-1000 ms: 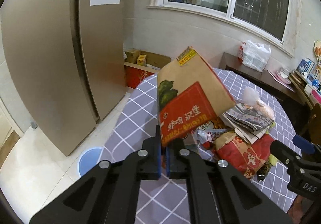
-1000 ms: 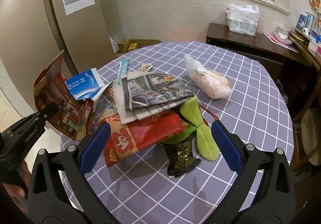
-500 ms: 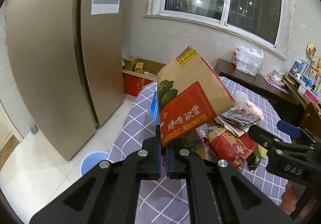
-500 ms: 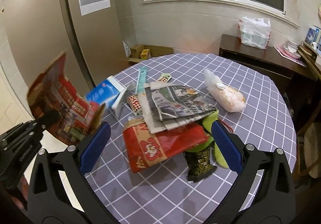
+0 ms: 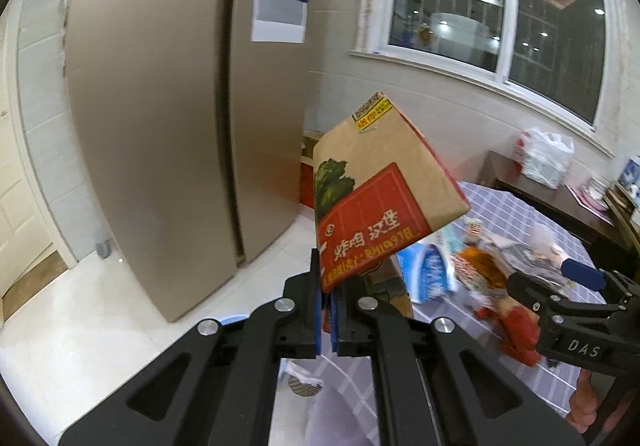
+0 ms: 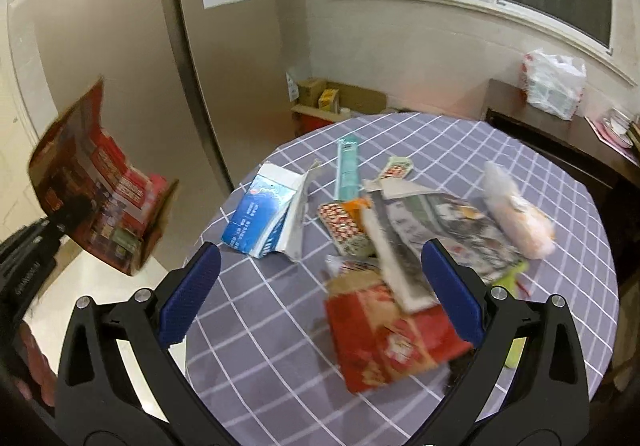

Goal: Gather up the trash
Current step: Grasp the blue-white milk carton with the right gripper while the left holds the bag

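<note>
My left gripper is shut on a brown and red cardboard box and holds it in the air, off the table's left edge; the box also shows at the left of the right wrist view. My right gripper is open and empty above the round table. On the table lie a blue and white carton, a red paper bag, folded newspapers, a long teal box and a filled plastic bag.
A tall beige fridge stands left of the table. Cardboard boxes sit on the floor by the wall. A dark sideboard with a white plastic bag stands at the right. A blue bin rim shows on the floor below my left gripper.
My left gripper has carried the cardboard box up and left, away from the table toward the fridge. My right gripper has drawn back and swung left, staying open.
</note>
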The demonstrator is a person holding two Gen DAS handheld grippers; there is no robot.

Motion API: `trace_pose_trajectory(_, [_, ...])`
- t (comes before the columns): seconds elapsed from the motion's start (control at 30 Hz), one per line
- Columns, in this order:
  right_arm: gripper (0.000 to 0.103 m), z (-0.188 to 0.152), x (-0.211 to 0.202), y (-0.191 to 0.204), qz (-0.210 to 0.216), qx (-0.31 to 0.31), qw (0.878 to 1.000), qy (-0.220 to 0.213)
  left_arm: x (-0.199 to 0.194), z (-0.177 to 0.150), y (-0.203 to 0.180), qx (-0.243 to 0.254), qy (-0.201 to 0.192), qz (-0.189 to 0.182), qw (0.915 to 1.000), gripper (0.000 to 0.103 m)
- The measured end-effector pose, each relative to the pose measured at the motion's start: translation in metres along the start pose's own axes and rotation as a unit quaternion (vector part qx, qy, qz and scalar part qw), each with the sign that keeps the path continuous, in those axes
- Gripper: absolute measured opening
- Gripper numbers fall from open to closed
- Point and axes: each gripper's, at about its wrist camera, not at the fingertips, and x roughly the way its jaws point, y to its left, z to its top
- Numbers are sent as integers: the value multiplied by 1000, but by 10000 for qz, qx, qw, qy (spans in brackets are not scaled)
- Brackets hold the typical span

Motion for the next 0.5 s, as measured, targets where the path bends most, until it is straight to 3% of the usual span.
trace_pose_trajectory(0.37, [97, 14, 72, 27, 4, 50, 9978, 656, 51, 7, 41, -209, 273, 226, 9992, 3])
trace_pose_trajectory(0.5, [86, 15, 101, 26, 13, 299, 9944, 1013, 69, 3, 47, -203, 432, 216, 9986, 3])
